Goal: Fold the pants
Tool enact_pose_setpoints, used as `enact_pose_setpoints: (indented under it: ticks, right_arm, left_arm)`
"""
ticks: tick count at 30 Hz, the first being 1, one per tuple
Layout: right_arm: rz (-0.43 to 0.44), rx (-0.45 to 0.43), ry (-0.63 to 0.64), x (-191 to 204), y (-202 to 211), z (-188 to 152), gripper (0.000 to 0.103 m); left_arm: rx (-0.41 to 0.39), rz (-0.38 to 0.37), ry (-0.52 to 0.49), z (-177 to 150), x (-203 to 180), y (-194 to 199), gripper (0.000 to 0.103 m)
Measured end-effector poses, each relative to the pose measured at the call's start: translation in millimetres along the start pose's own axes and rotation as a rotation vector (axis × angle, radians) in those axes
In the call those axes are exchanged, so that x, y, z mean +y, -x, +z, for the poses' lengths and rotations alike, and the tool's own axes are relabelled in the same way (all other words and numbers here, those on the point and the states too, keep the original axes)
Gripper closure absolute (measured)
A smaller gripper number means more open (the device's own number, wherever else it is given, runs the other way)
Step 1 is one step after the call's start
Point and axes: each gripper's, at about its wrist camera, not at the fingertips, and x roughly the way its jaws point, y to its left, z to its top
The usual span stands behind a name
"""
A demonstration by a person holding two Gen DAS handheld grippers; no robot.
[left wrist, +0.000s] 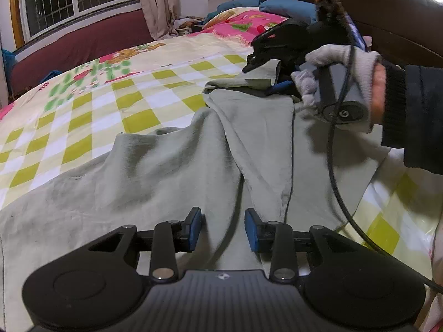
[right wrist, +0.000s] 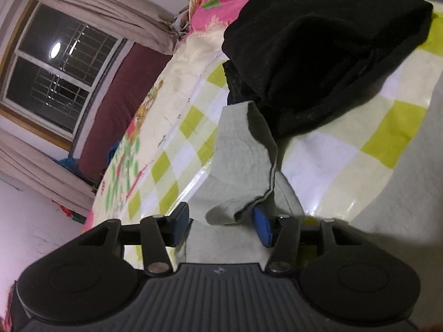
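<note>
Left gripper (left wrist: 224, 228) hovers released above the grey pants (left wrist: 155, 171) spread on the checked bedspread (left wrist: 83, 116). Right gripper (right wrist: 221, 227) stands parted around 1 hem corner, pads not pressing. Fabric appears light and limp; grasp at hem or waistband edges.

Pale grey-green pants (left wrist: 155, 171) lie rumpled, one leg folded over.

My left camera looked low along the pants (left wrist: 155, 166); my right, rolled, sat close; both shared the bed (left wrist: 83, 105) and window (right wrist: 55, 83).
</note>
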Motion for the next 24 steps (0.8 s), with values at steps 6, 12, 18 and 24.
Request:
enact_pose_setpoints:
  ticks: [6,12,18,24]
  right_arm:
    - [-0.001,0.048,0.022,5,-8,3,0.097]
    - [0.074,-0.03,0.154,23,51,43,0.098]
    - [0.05,-0.136,0.266,13,143,96,0.098]
    - [-0.057,-0.163,0.268,-37,202,128,0.098]
  left_arm:
    - [0.003,0.004,-0.003,1,0,0,0.054]
    - [-0.006,0.011,-0.018,10,-7,5,0.054]
    - [-0.036,-0.017,-0.075,26,-36,11,0.054]
    - [-0.028,-0.063,-0.173,36,-78,11,0.054]
